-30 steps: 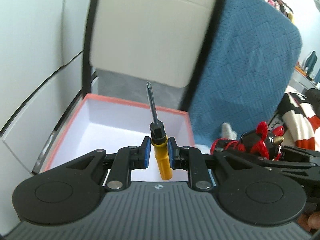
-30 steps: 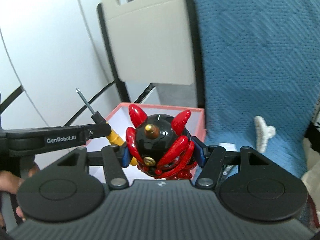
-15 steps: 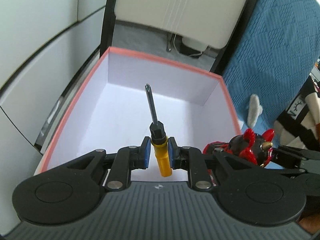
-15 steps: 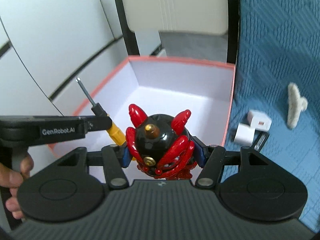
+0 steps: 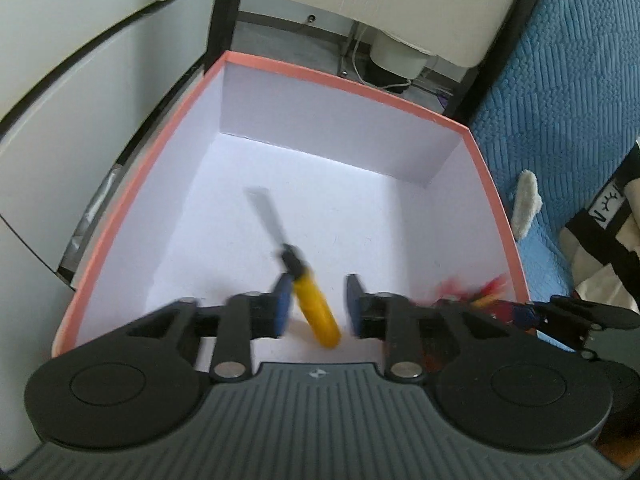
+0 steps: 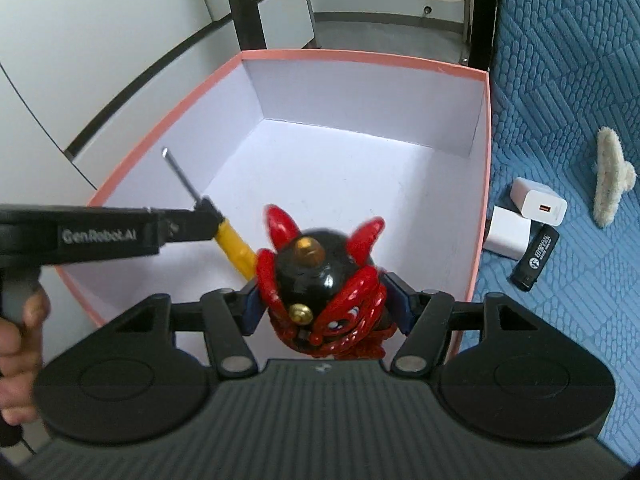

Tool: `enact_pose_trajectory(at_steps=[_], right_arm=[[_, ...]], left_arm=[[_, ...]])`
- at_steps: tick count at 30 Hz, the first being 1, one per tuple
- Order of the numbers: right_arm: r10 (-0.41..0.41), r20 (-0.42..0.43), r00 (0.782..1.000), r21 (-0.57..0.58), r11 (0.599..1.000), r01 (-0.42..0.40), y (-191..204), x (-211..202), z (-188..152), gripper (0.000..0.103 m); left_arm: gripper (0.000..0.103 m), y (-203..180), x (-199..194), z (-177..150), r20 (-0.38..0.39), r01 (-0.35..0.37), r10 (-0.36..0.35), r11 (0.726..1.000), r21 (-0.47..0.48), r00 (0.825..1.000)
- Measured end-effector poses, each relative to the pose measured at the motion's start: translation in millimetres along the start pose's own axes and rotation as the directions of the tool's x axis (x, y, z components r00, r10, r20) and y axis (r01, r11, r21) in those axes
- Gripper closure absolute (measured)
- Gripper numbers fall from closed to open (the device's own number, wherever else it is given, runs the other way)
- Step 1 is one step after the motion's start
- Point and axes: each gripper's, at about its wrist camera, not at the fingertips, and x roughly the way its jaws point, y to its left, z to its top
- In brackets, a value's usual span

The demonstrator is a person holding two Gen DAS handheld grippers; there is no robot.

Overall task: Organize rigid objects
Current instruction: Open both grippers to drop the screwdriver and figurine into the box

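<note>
Blue bedding (image 6: 560, 80) flanks the pink-rimmed box (image 5: 344, 80); above it the left gripper (image 5: 314, 306) spreads wide, dropping the screwdriver (image 5: 312, 304), while the right gripper (image 6: 326, 304) clamps the figurine (image 6: 320, 292), probably next.

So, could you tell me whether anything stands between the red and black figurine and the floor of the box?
Nothing visible does. The figurine hangs in the right gripper over the near part of the box, whose white floor shows bare below. The yellow screwdriver is off to its left, at the open left gripper.
</note>
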Motion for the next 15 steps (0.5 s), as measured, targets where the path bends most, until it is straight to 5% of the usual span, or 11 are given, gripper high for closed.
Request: enact_pose_trajectory(at_steps=[3,15], right_arm=[[0.013,0.022,1.0,-0.013,1.0,-0.013,3.5,-10.7,2.5,0.032],[0.012,0.173,0.985,-0.039,0.999,-0.005,-9.4,-78.1,-5.0,0.033]], left_arm=[[0.058,-2.8,-11.3,2.3,0.035,0.002,-0.002,1.0,0.008,0.999],[0.058,-31.4,-64.9,-1.3,0.17,0.012,-0.013,1.0,0.007,0.985]])
